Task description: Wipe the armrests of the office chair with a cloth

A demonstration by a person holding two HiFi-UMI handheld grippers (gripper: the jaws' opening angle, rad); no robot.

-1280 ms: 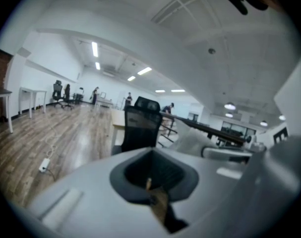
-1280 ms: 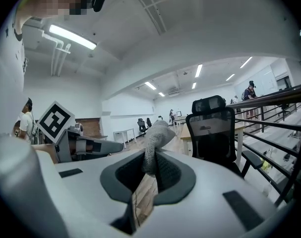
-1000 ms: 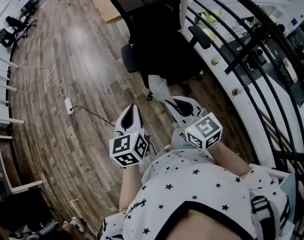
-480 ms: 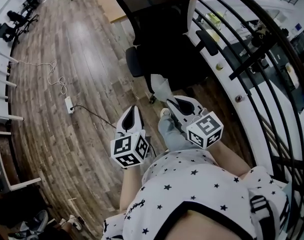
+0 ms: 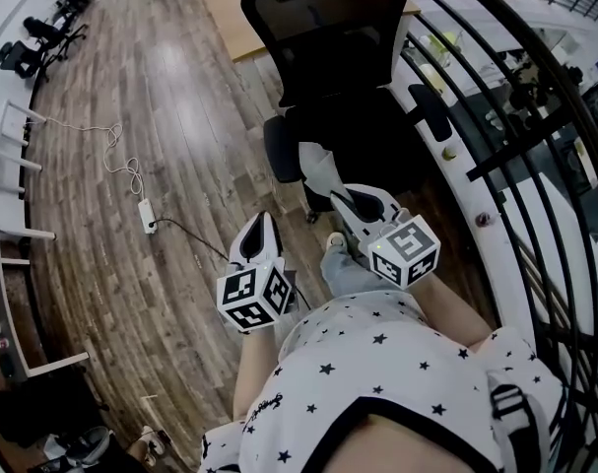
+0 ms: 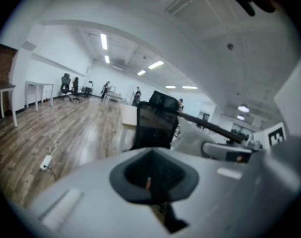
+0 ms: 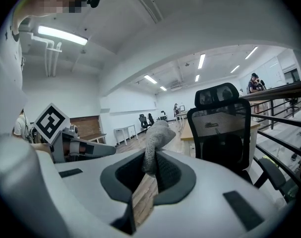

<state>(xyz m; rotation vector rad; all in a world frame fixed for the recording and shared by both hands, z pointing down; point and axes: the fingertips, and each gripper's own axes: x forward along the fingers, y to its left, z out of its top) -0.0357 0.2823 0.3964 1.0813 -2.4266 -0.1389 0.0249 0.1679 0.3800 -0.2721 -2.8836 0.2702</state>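
The black office chair (image 5: 323,37) stands just ahead on the wooden floor, its back towards me, with one armrest (image 5: 429,111) on the right and the other (image 5: 278,151) on the left. My right gripper (image 5: 335,198) is shut on a pale grey cloth (image 5: 317,168), which sticks up from its jaws short of the chair seat; in the right gripper view the cloth (image 7: 155,140) stands up out of the jaws of the right gripper (image 7: 149,175), left of the chair (image 7: 222,128). My left gripper (image 5: 262,217) is beside it, shut and empty. The left gripper (image 6: 150,180) points at the chair (image 6: 155,125).
A black railing (image 5: 535,166) curves along the right, close to the chair. A wooden desk (image 5: 230,8) stands behind the chair. A power strip with its cable (image 5: 146,215) lies on the floor to the left. White tables (image 5: 13,156) line the left wall.
The chair has come closer and shifted right in the head view as I stepped towards it. Both grippers keep their pose, the cloth still in the right one.
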